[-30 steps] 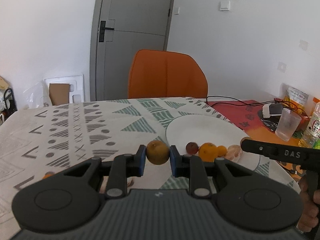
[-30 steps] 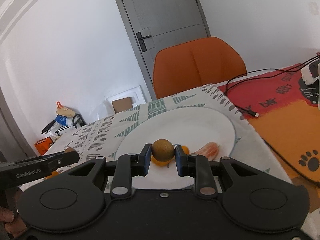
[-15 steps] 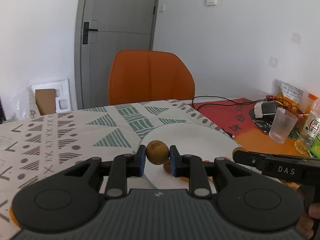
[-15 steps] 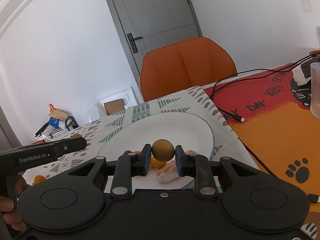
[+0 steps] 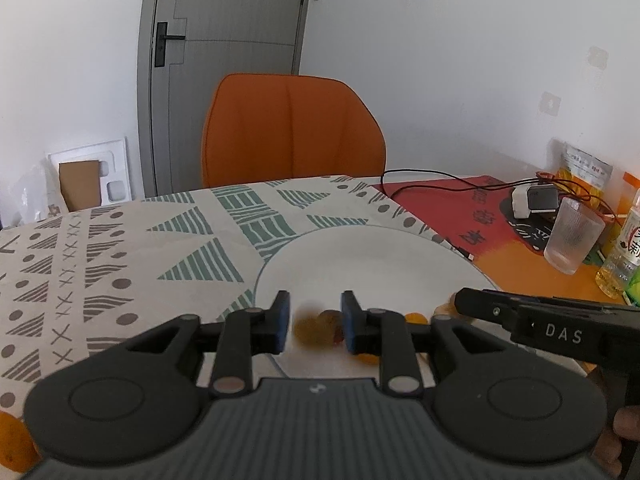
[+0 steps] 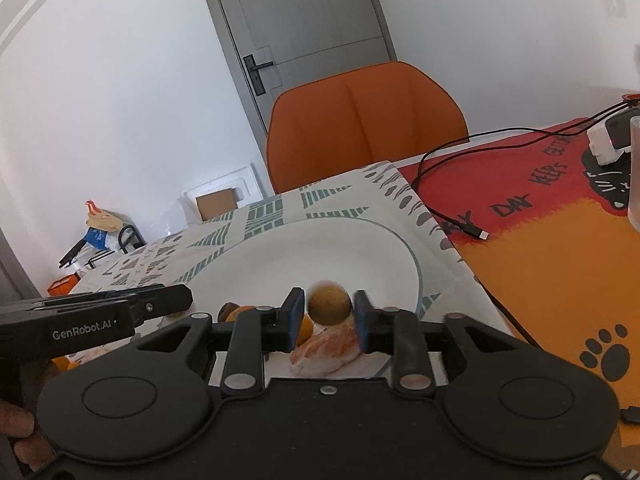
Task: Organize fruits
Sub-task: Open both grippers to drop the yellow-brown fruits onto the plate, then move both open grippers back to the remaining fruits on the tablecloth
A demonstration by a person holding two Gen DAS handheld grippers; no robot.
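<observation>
A white plate (image 5: 360, 256) (image 6: 320, 248) lies on the patterned tablecloth. My left gripper (image 5: 315, 322) hovers over its near rim and its jaws are opening. A round brown fruit (image 5: 314, 332), blurred, drops between the blue pads without touching them. A dark red fruit (image 5: 332, 315) lies just behind it. My right gripper (image 6: 328, 320) is also over the plate with its jaws opening. A second brown fruit (image 6: 330, 305) sits loose between its pads. A peeled orange piece (image 6: 326, 350) and a small orange (image 6: 306, 330) lie on the plate under it.
An orange chair (image 5: 292, 128) stands behind the table. To the right, a red and orange mat (image 6: 560, 232) carries a clear glass (image 5: 572, 240), a bottle (image 5: 624, 252), a charger (image 5: 534, 200) and a black cable (image 6: 452, 184). Another orange (image 5: 12, 436) lies at the near left.
Both grippers have moved forward over the plate. Their jaws, shut on the brown fruits earlier, have parted. The left one's fruit has slipped down.
</observation>
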